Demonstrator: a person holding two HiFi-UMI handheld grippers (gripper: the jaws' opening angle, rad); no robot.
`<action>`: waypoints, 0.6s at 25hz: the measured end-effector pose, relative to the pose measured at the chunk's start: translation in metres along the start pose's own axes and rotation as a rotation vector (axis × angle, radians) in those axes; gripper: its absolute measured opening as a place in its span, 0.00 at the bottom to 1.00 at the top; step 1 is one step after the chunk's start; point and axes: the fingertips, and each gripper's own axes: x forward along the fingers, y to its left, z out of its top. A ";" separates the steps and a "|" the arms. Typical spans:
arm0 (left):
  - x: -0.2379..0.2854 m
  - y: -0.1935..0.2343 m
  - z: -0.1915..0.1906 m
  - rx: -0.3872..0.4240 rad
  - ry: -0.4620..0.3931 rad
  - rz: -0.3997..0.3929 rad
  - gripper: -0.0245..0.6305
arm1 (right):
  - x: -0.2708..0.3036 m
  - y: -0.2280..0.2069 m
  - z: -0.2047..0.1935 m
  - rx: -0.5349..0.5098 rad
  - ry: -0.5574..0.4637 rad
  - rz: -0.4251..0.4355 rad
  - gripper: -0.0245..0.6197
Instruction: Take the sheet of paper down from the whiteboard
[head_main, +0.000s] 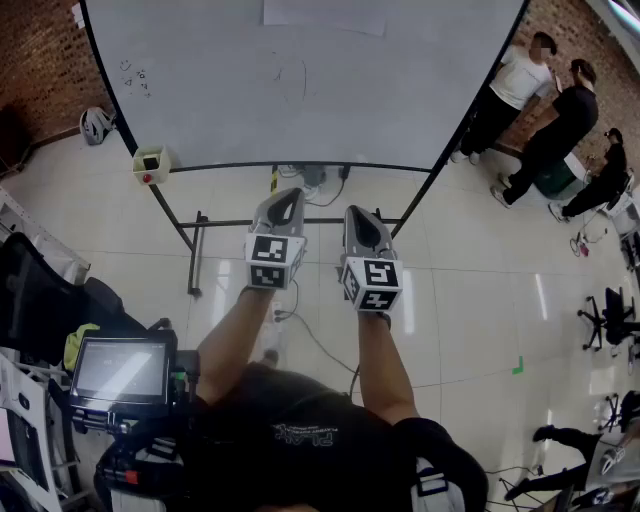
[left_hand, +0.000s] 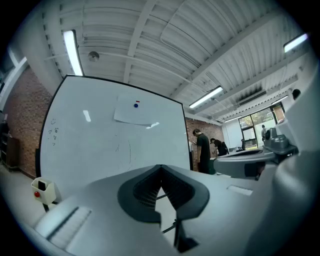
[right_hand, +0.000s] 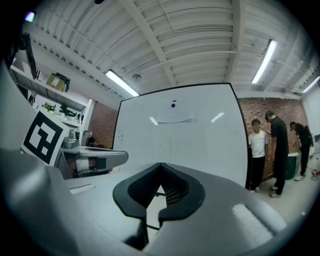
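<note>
The left gripper (head_main: 284, 197) and right gripper (head_main: 361, 214) are held level and side by side, short of the whiteboard (head_main: 300, 90). Each has its jaws pressed together on nothing. The approach looks to be the step in hand; next they need to rise and open. Open floor leads to the whiteboard's stand (head_main: 193, 252), with cables (head_main: 320, 190) beneath it. The sheet of paper (left_hand: 134, 112) sits high at the whiteboard's top centre under a magnet (left_hand: 136, 104). Bystanders (head_main: 545, 115) stand beyond its right edge.

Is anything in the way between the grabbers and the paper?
No, nothing visible. Only open air lies between the shut left gripper, shut right gripper and the white paper sheet high on the whiteboard.
</note>
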 end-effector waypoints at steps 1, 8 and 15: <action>0.001 -0.001 0.009 0.005 -0.006 0.007 0.04 | 0.000 -0.003 0.005 -0.006 -0.003 0.001 0.06; 0.054 0.044 0.044 0.069 -0.041 -0.009 0.04 | 0.068 -0.031 0.028 -0.003 -0.009 -0.064 0.06; 0.114 0.092 0.065 0.056 -0.086 -0.074 0.04 | 0.155 -0.035 0.039 0.010 -0.019 -0.094 0.06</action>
